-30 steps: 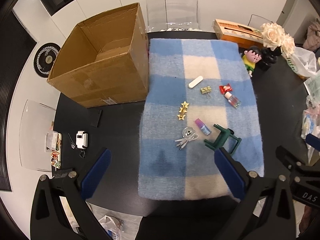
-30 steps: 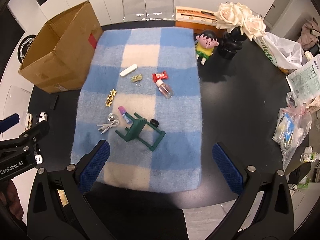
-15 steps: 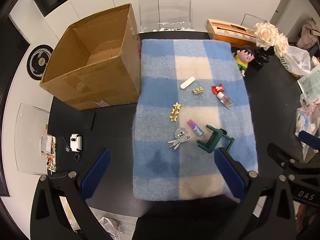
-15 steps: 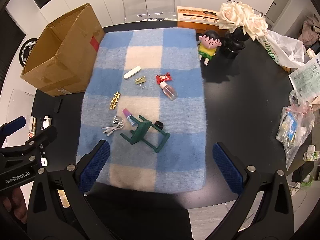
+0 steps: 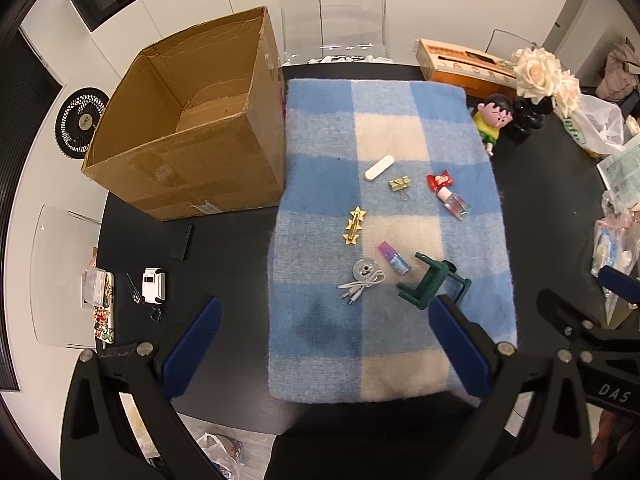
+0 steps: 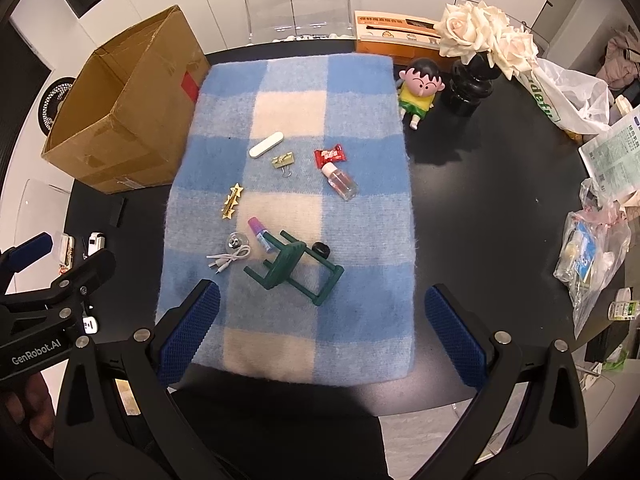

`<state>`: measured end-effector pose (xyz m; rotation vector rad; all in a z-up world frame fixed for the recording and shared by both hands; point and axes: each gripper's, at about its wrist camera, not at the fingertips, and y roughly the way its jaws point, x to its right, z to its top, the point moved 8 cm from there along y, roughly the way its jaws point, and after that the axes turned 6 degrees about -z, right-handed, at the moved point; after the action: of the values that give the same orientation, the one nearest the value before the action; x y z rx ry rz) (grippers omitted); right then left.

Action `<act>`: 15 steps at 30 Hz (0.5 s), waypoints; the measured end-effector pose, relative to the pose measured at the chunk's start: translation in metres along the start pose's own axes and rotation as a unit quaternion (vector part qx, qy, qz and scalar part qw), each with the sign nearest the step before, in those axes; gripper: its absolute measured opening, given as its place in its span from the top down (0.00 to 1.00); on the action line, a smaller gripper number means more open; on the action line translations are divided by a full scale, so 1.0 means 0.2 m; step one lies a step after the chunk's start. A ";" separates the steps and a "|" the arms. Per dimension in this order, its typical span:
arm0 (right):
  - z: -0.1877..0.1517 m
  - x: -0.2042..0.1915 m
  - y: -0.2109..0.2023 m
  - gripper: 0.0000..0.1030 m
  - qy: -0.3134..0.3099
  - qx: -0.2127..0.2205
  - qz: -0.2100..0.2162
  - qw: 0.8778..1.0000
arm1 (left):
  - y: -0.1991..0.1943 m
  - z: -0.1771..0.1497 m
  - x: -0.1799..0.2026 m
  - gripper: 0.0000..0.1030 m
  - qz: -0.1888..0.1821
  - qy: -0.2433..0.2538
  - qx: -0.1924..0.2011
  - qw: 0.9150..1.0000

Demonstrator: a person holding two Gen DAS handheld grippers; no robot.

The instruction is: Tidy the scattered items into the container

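Both sets of fingers, left (image 5: 320, 344) and right (image 6: 322, 328), are spread wide, holding nothing. Small stuff's scattered mid-blanket (image 6: 360, 128); the cardboard box (image 5: 192, 128) sits by the counter's far-left corner. I'd grab the green stand (image 6: 294, 268) by one leg first, it's closest.

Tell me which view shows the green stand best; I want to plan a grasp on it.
The right wrist view: the green stand lies tipped over on the blanket, fully visible. In the left wrist view one blue finger pad of the left hand-held gripper covers its near end.
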<state>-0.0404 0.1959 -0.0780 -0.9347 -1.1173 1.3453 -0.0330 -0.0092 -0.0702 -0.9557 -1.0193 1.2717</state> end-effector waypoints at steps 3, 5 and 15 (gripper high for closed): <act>0.01 -0.01 0.02 0.00 -0.003 -0.001 -0.002 1.000 | 0.00 0.00 0.00 0.00 -0.001 0.000 0.000 1.000; 0.00 -0.01 0.02 0.00 -0.004 -0.002 -0.002 1.000 | 0.00 0.00 0.00 0.00 -0.002 -0.001 -0.001 1.000; 0.00 -0.04 -0.03 0.00 0.015 -0.006 0.076 0.997 | -0.01 0.01 0.01 0.00 -0.002 -0.003 0.000 1.000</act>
<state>-0.0387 0.1874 -0.0729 -1.0625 -1.0488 1.4450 -0.0339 -0.0077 -0.0682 -0.9494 -1.0257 1.2716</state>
